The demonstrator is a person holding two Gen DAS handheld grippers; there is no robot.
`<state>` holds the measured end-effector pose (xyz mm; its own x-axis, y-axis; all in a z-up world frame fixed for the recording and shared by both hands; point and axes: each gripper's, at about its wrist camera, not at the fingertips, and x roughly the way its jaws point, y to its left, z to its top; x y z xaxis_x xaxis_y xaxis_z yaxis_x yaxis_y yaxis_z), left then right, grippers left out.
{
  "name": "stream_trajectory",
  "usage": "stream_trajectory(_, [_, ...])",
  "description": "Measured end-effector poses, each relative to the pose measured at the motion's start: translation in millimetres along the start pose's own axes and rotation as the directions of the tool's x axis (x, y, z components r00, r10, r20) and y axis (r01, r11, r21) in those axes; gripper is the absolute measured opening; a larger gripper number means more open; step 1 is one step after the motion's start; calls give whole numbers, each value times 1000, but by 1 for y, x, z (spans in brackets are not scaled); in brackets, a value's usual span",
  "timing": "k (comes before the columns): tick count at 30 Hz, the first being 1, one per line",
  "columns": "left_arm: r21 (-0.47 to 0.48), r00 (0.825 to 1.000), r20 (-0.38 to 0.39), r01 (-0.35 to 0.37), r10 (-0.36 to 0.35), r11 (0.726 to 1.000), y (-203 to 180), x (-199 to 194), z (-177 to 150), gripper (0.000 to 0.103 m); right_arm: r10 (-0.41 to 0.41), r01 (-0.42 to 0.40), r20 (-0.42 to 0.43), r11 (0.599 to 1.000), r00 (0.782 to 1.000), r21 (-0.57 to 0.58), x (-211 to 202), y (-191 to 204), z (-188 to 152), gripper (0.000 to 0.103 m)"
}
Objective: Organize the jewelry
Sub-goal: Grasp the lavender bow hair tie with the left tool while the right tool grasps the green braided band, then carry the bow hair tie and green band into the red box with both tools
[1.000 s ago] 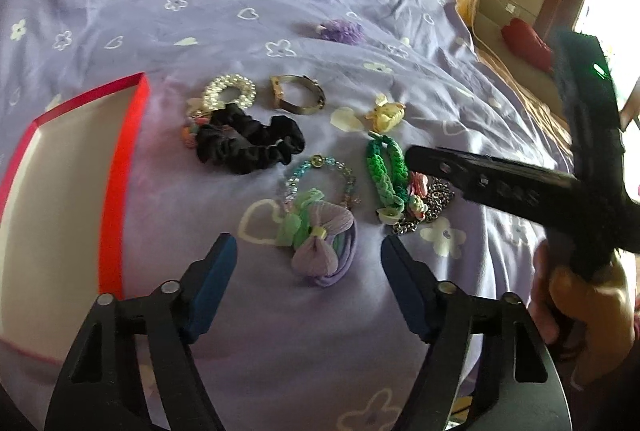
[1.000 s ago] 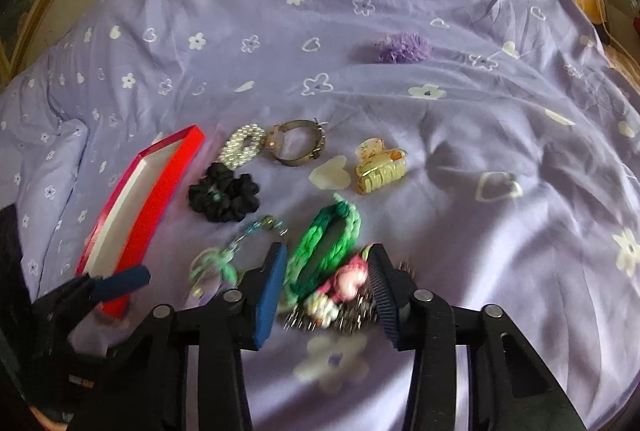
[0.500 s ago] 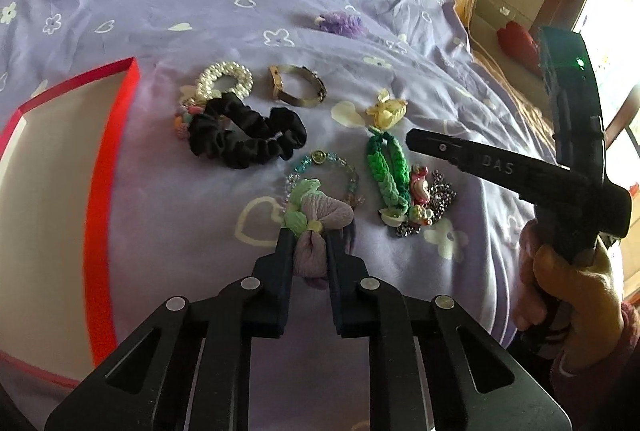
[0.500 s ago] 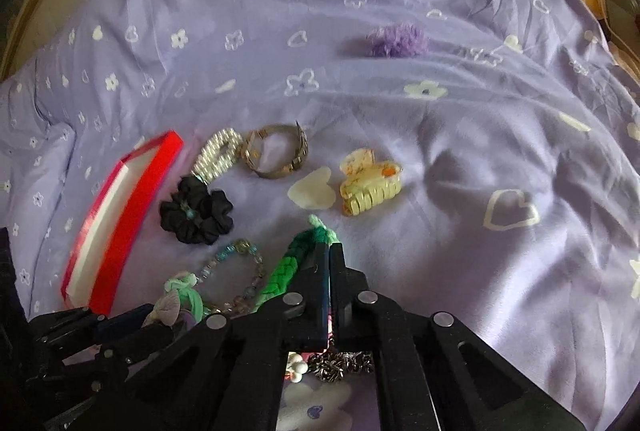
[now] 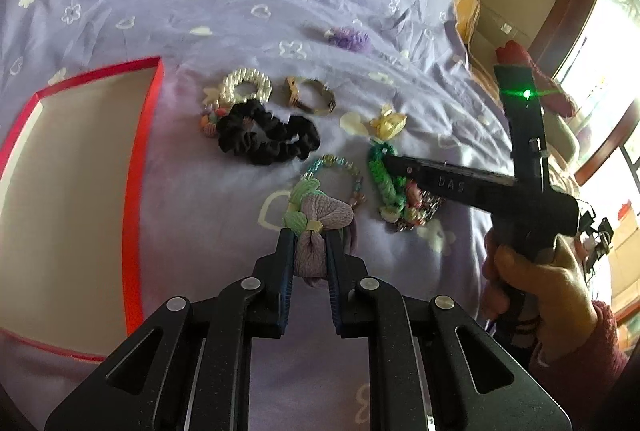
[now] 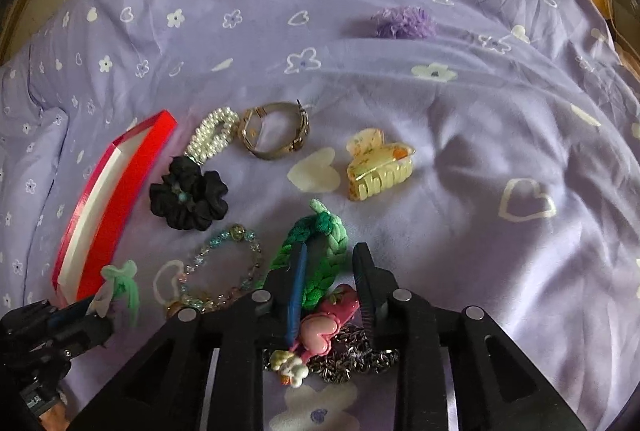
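I am clamping my left tool on the lilac bow low in the middle of the left view; its blue pads are pressing both sides of the fabric, with the bow's green leaf poking out just above them. My right tool is opening: its jaws are standing a little apart over the green braid, one finger lying across the braid, the other clear of it on the bedsheet. Below those jaws, near the bottom of the right view, the pink charm is lying on a silver chain, and I cannot tell whether a finger is touching it.

The red box is sitting open at the left edge of the left view, its pale inside showing. Between it and the centre, the black scrunchie is lying just below the pearl band, with the metal bracelet beside the pearls. The bead bracelet is curling right behind the bow. In the right view the yellow claw clip is resting right of centre, next to a pale heart, and a purple pompom is lying well apart in the upper right. My right hand is gripping its handle at the right edge of the left view.
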<state>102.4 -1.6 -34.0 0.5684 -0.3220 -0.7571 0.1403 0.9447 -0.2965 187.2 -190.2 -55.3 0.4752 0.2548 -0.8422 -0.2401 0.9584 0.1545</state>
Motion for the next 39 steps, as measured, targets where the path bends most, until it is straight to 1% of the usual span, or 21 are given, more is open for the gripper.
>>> stream_trajectory(2, [-3,1000,-14,-12,12,1000,2,4,-2,15,-1,1,8,1000,1000,-2,0,0,0,19])
stream_trajectory(3, [-1,1000,-19,-20,20,1000,3,6,-4,16,4,-4,17,1000,1000,-1,-2,0,0,13])
stream_trajectory(4, [0,999,-23,-29,29,1000,4,8,-5,17,9,-9,25,1000,1000,-2,-3,0,0,11])
stream_trajectory(6, [6,998,-34,-46,46,999,6,11,-6,18,15,-15,51,1000,999,2,-9,0,1,10])
stream_trajectory(7, [9,998,-40,-51,51,999,6,13,-7,19,17,-18,70,1000,997,6,-13,-1,1,10])
stream_trajectory(9, [16,997,-51,-57,58,998,6,14,-10,32,32,-34,101,999,994,18,-21,-1,1,10])
stream_trajectory(10, [19,996,-52,-65,66,998,6,14,-12,45,41,-44,114,999,993,21,-25,-1,2,10])
stream_trajectory(11, [24,996,-44,-71,72,997,6,13,-13,46,50,-53,126,998,991,23,-30,0,2,10])
stream_trajectory(18, [26,996,-21,-87,88,996,6,7,-16,46,109,-113,163,993,980,15,-53,15,-7,10])
stream_trajectory(19, [31,996,-10,-90,90,996,5,4,-15,42,117,-121,164,993,979,15,-54,17,-9,10])
stream_trajectory(20, [41,996,3,-91,91,995,3,2,-14,29,126,-130,165,991,978,16,-56,19,-10,10])
stream_trajectory(22, [69,997,6,-77,77,995,-3,3,-11,14,146,-153,168,988,975,25,-58,21,-13,10])
stream_trajectory(23, [82,997,1,-71,71,994,-6,4,-11,14,151,-158,169,987,974,28,-59,22,-15,10])
stream_trajectory(25, [108,997,-13,-79,81,991,-10,10,-11,14,160,-168,170,985,972,33,-61,23,-19,10])
stream_trajectory(27, [119,996,-22,-80,83,990,-13,13,-13,11,165,-174,175,984,971,39,-64,23,-22,10])
stream_trajectory(29, [118,997,-2,-81,82,990,-14,7,-15,7,170,-180,179,983,969,45,-67,22,-24,10])
stream_trajectory(31, [111,997,20,-75,73,991,-14,-3,-15,5,171,-183,186,982,967,47,-71,22,-26,10])
stream_trajectory(34, [107,996,61,-69,63,992,-13,-22,-15,5,191,-205,198,978,961,50,-78,24,-27,10])
stream_trajectory(37, [103,996,80,-46,38,994,-10,-36,-15,5,226,-238,204,970,953,40,-82,32,-27,10])
stream_trajectory(39, [93,994,91,-61,53,994,-5,-44,-16,5,236,-247,205,969,950,29,-84,39,-27,10])
